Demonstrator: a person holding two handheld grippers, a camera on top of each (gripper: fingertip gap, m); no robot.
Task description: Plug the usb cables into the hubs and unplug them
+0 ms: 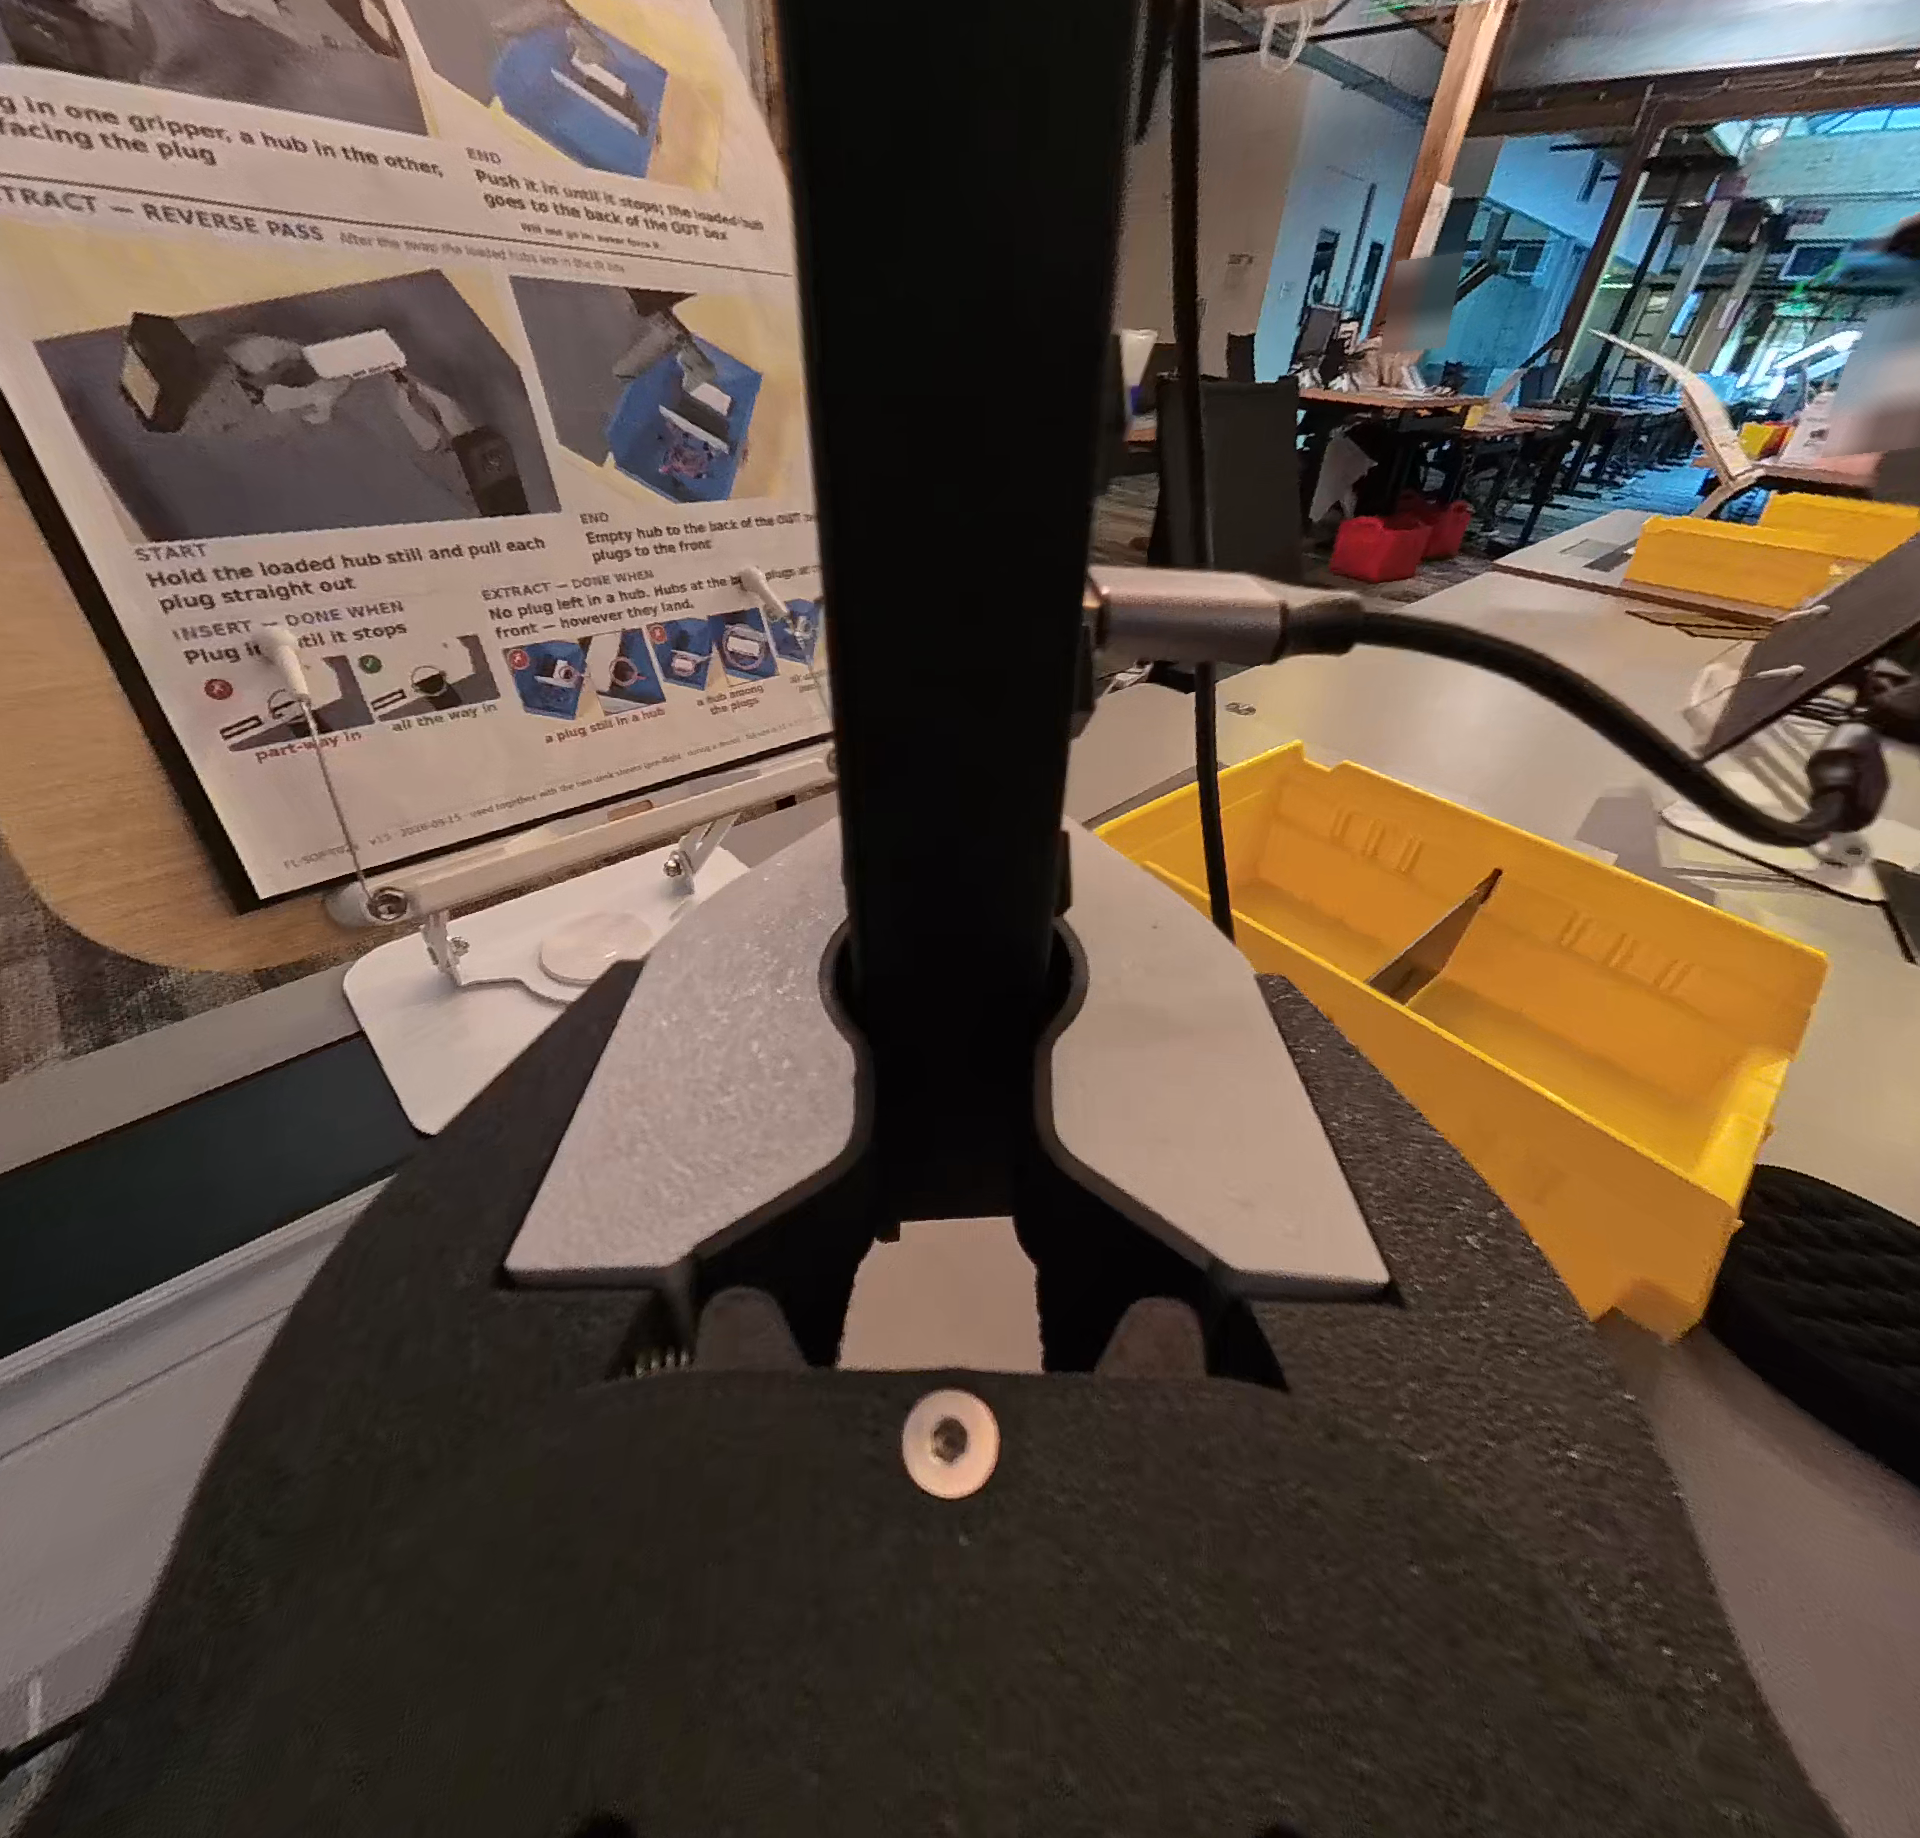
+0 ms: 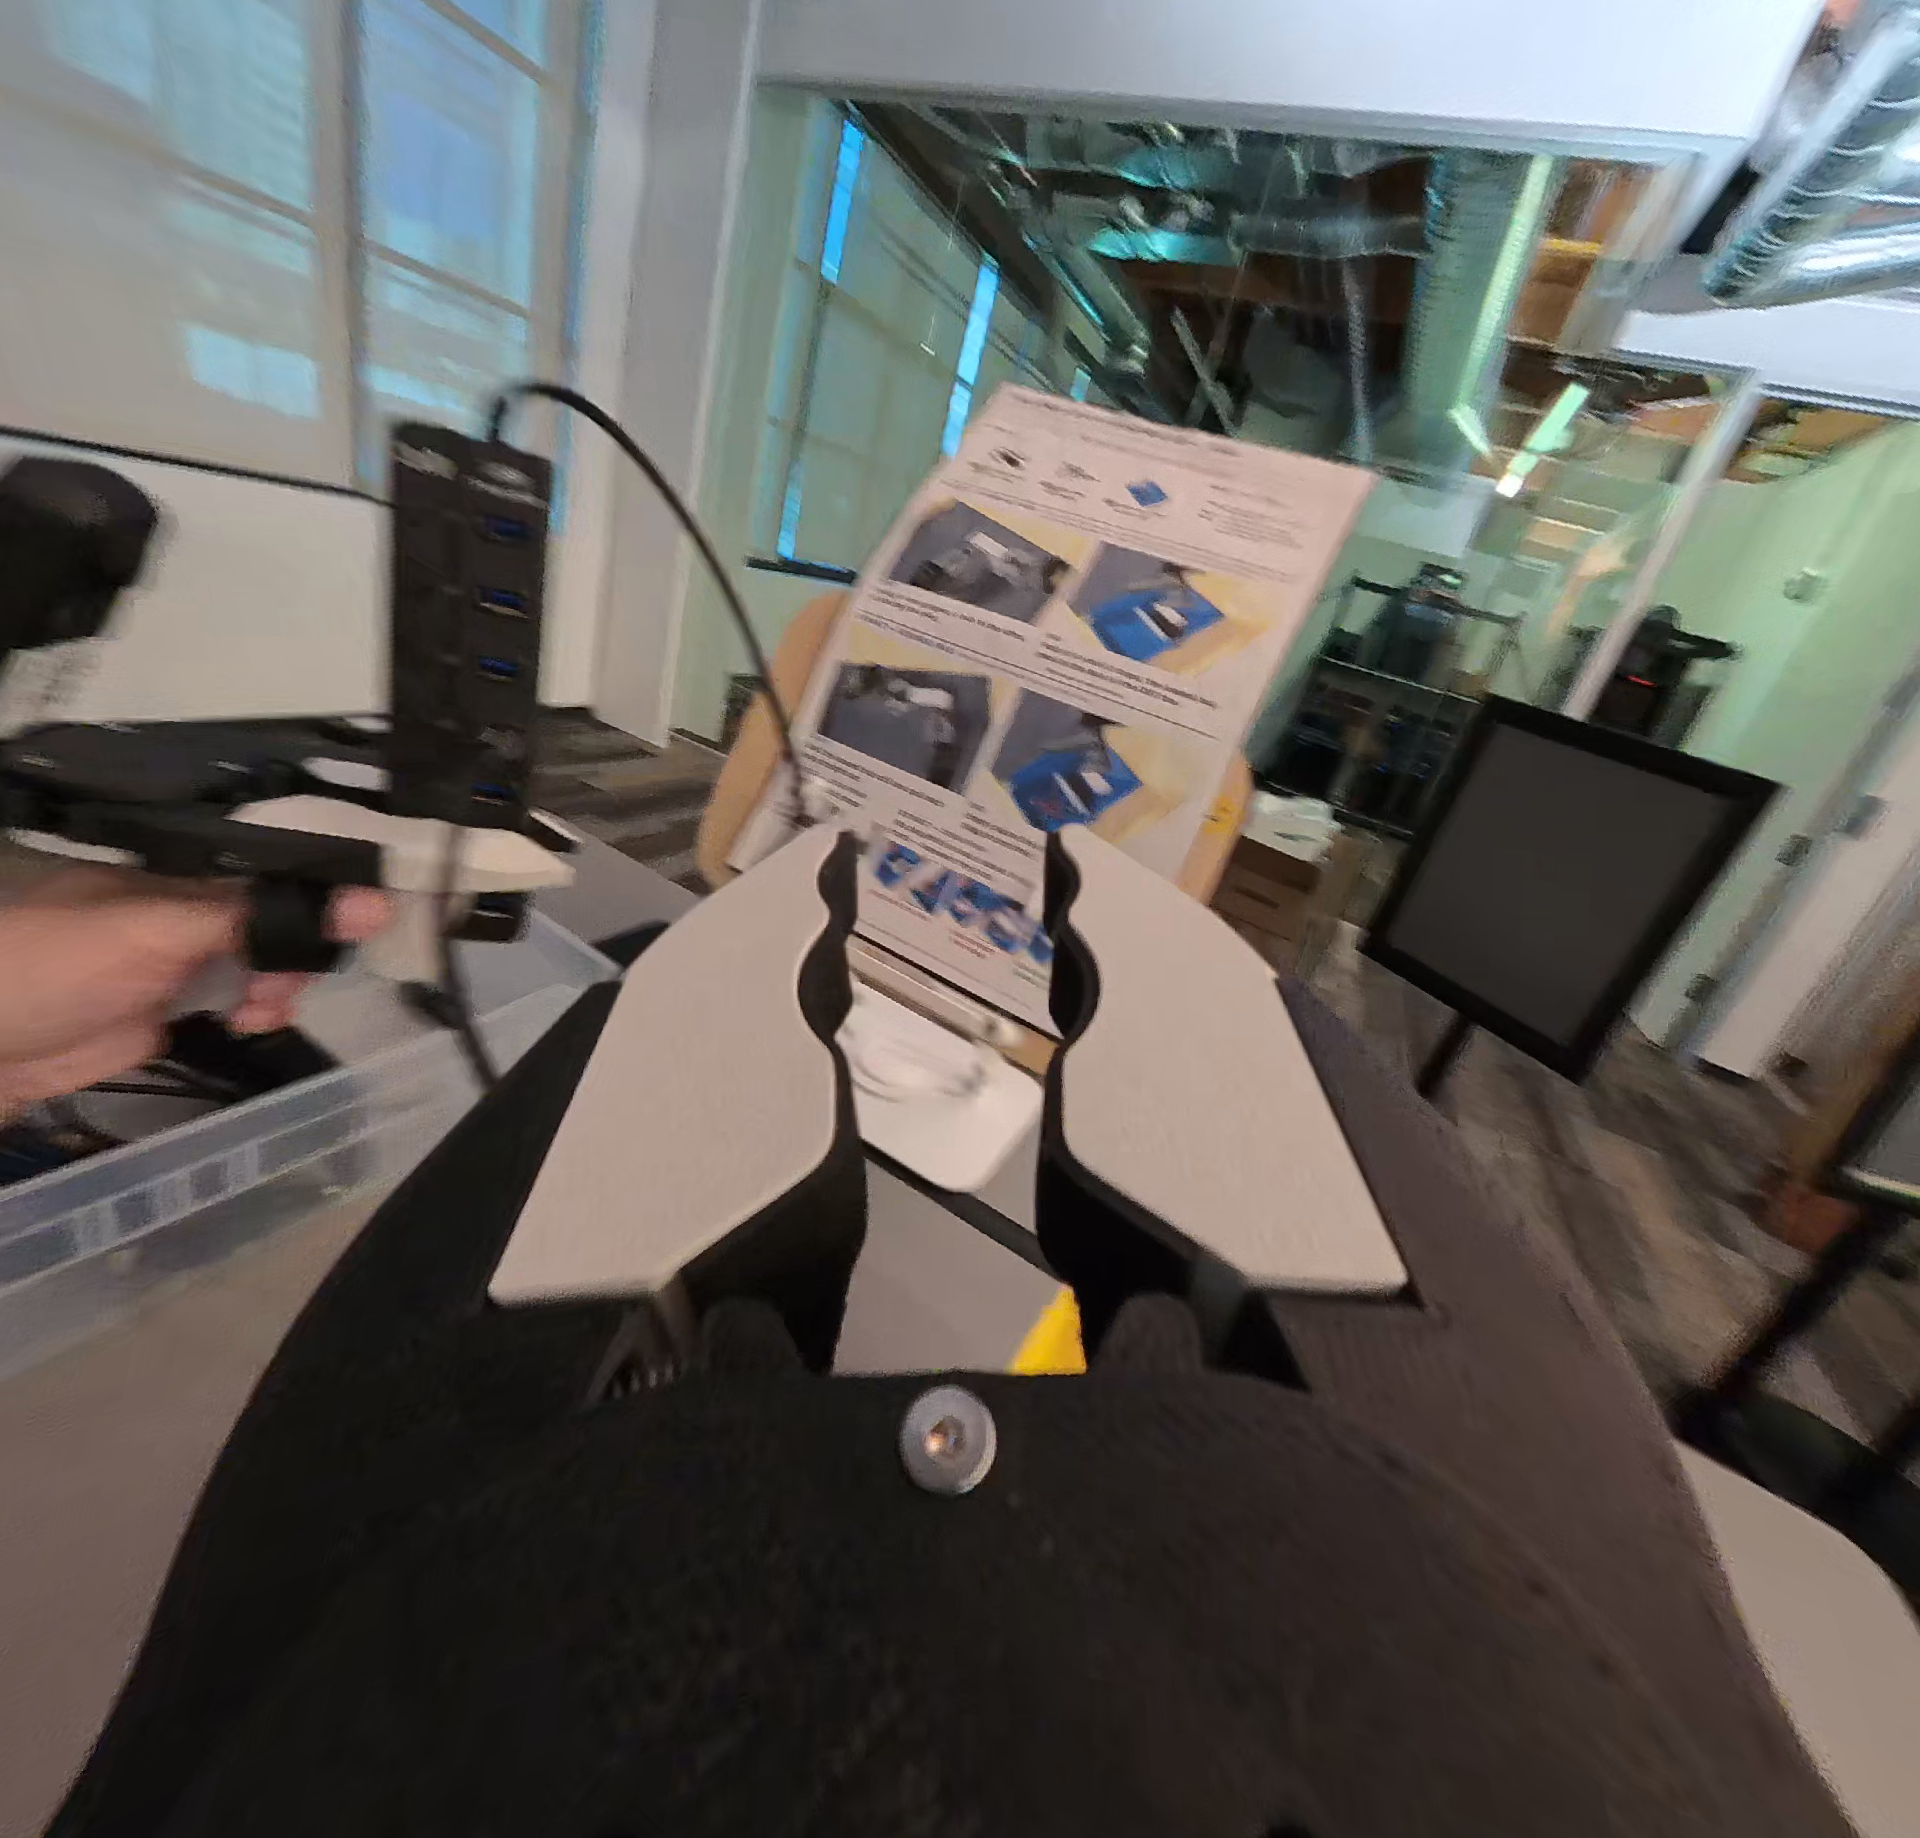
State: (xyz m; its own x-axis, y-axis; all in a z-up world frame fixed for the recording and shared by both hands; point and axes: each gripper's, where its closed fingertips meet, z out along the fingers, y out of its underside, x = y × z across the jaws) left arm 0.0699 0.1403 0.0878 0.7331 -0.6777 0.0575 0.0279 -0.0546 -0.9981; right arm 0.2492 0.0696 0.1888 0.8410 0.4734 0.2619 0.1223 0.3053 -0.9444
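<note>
My left gripper (image 1: 956, 884) is shut on a long black USB hub (image 1: 935, 438) and holds it upright. A grey metal USB plug (image 1: 1195, 625) meets the hub's right side and looks seated in a port. Its black cable (image 1: 1558, 687) runs off to the right. In the blurred right wrist view, the hub (image 2: 462, 625) shows its blue ports at the left, held by the left gripper (image 2: 468, 863) in a person's hand (image 2: 94, 988). My right gripper (image 2: 948, 853) is open and empty, apart from the hub and to its right.
A yellow bin (image 1: 1558, 1092) with a dark divider sits on the grey table right of the hub. An instruction sheet (image 1: 416, 438) stands on a white holder behind; it also shows in the right wrist view (image 2: 1091, 645). A black screen (image 2: 1558, 884) stands at the right. About 20 centimeters separates my left fingertips from my right.
</note>
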